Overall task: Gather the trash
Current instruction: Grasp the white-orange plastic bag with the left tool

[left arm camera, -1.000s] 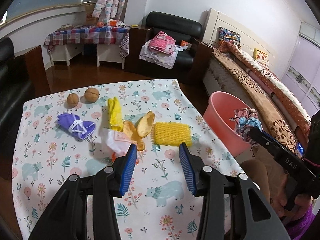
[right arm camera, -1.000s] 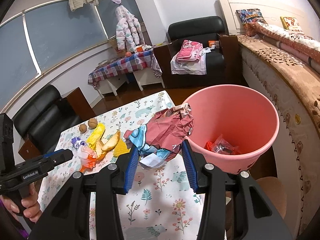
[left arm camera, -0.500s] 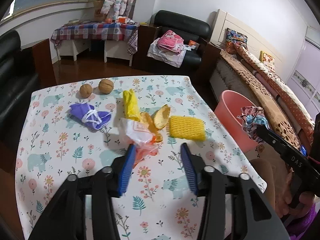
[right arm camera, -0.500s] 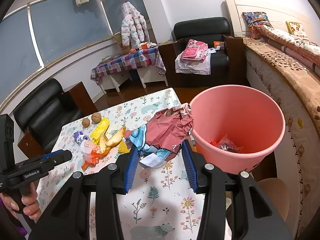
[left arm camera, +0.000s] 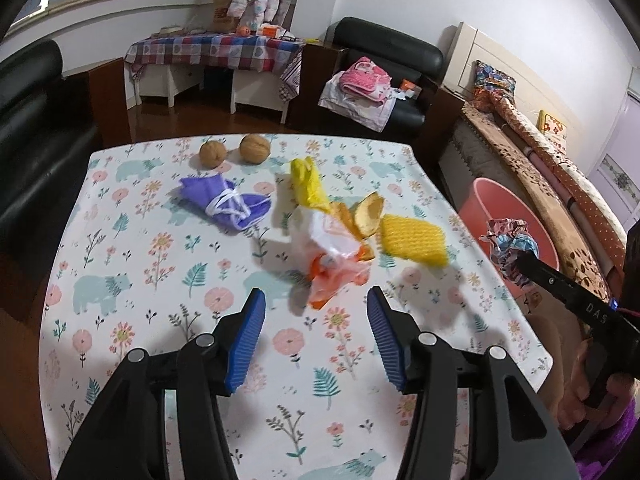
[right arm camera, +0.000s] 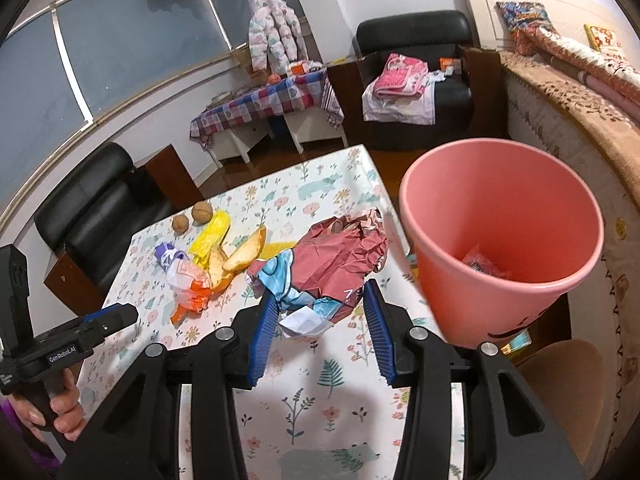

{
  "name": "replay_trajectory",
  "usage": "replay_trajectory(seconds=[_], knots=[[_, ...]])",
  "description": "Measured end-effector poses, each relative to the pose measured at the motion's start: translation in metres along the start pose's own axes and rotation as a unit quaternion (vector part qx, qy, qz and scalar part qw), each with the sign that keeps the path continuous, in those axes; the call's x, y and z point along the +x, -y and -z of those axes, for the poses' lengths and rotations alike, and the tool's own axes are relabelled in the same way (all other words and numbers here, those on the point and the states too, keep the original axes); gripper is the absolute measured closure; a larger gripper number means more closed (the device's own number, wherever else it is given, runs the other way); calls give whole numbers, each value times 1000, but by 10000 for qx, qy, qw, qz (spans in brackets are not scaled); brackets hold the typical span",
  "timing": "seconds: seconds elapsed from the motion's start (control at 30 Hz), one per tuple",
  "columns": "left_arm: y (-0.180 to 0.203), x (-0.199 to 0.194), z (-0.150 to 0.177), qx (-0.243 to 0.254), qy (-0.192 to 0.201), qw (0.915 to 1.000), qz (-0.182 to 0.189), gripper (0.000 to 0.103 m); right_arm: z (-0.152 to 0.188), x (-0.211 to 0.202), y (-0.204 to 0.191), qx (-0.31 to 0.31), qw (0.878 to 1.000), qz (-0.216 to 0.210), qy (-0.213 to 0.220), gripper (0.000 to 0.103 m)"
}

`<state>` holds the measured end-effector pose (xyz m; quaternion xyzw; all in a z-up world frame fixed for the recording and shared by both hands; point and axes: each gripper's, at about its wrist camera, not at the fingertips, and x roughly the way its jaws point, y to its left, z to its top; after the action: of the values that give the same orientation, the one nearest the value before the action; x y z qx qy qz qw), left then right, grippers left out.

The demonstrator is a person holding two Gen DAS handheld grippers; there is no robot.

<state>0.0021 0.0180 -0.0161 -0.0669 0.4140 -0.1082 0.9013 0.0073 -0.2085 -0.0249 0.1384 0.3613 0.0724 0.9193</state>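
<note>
My left hand-held gripper (left arm camera: 316, 334) has just spread wide, empty, closing on the white-and-orange wrapper (left arm camera: 330, 262) lying on the surface (left arm camera: 132, 280). My right hand-held gripper (right arm camera: 318, 330) clamps the crumpled red-and-blue wrapper (right arm camera: 332, 264) beside the pink bin (right arm camera: 500, 236), ready to drop.

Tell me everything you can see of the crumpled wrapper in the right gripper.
The crumpled wrapper is a glossy foil-like wad, dark red with light blue and white patches. It is pinched between the blue ribbed fingers of the right gripper, held above the floral tablecloth, just left of the pink bin.
</note>
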Motion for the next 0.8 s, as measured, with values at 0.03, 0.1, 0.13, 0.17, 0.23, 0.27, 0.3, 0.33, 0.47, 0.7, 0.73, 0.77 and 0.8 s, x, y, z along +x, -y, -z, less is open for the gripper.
replay_trajectory(seconds=[0.03,0.1,0.13,0.17,0.23,0.27,0.3,0.33,0.47,0.7,0.73,0.77,0.8], knots=[[-1,2,0,-22,-27,10000,8,51,1,2,-2,-19,10000,-24,-37,59],[-3,6,0,-89,-81,9999,68,51,2,5,-3,-48,9999,-57,-97,59],[-3,8,-2,-135,-107,9998,123,51,3,6,-4,-56,9999,-70,-113,59],[-2,11,-3,-177,-132,9996,186,51,3,7,-5,-61,9999,-81,-124,59],[1,16,-6,-208,-165,9992,287,51,4,8,-5,-58,9999,-72,-120,59],[3,19,-8,-193,-175,9993,283,51,5,9,-5,-47,9999,-65,-116,59],[6,24,-9,-165,-191,9993,264,51,5,10,-4,-31,9999,-62,-115,59],[8,28,-10,-142,-216,9994,243,51,5,11,-4,-17,9999,-62,-124,59],[13,42,-15,-171,-306,9992,168,51,4,15,-2,10,9998,-81,-173,59],[21,67,-23,-130,-449,9989,-89,51,2,16,1,10,9997,-132,-183,59],[21,71,-23,-123,-479,9987,-143,51,2,16,1,11,9998,-129,-182,59],[20,74,-23,-124,-513,9984,-183,51,2,16,1,14,9998,-134,-174,59],[20,77,-23,-135,-544,9982,-194,51,2,16,1,15,9998,-133,-173,59]])
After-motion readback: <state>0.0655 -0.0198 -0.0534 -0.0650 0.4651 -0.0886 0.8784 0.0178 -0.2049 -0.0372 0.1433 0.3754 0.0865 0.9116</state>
